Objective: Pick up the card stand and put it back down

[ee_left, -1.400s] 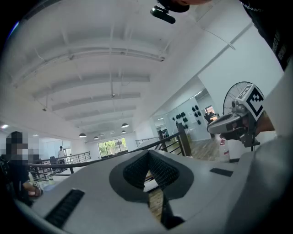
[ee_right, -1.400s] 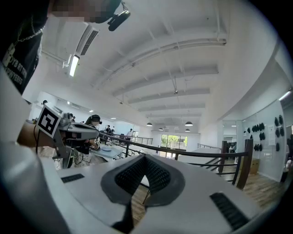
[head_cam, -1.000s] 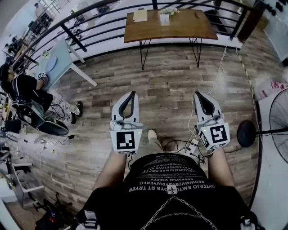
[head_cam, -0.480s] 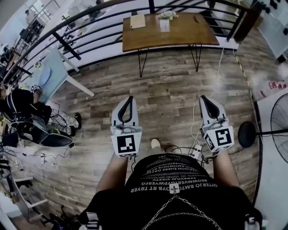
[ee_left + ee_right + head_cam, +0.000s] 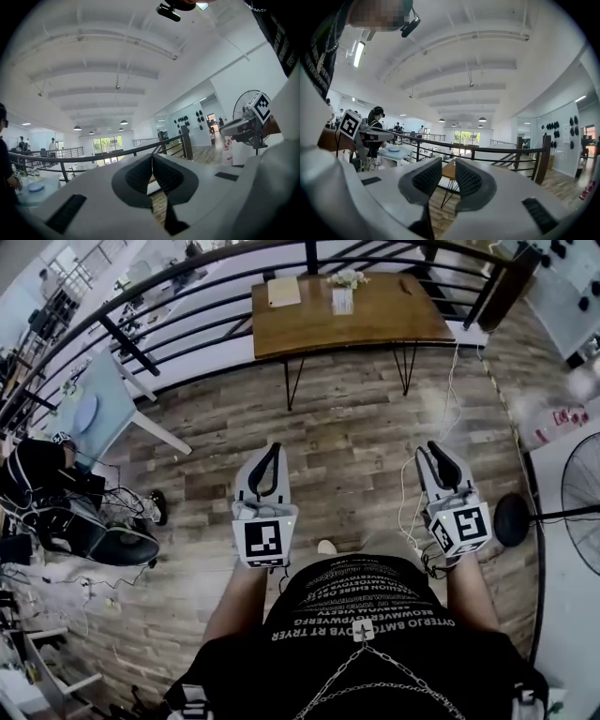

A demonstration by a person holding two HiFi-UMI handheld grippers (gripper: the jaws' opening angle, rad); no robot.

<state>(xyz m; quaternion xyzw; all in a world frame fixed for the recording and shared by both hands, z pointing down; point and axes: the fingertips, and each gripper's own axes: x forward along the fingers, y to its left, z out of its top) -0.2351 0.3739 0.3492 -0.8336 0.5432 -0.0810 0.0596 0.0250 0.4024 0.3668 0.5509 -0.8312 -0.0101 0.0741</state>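
2 grippers are held over the plank floor (image 5: 356, 437), well apart from the wooden worktop (image 5: 403, 310) at the black railing (image 5: 187, 306). The card stand (image 5: 343, 301) is seen upright near the worktop's far edge, just in front of some flowers (image 5: 349, 277), with a tan pad (image 5: 284, 292) to its left. The left gripper (image 5: 273, 446) (image 5: 152, 157) jaws are pressed together, with nothing held. The right gripper (image 5: 433, 448) (image 5: 448, 165) jaws are being opened, with nothing between them.

A wooden table (image 5: 394, 310) stands beside a black railing (image 5: 127, 345).
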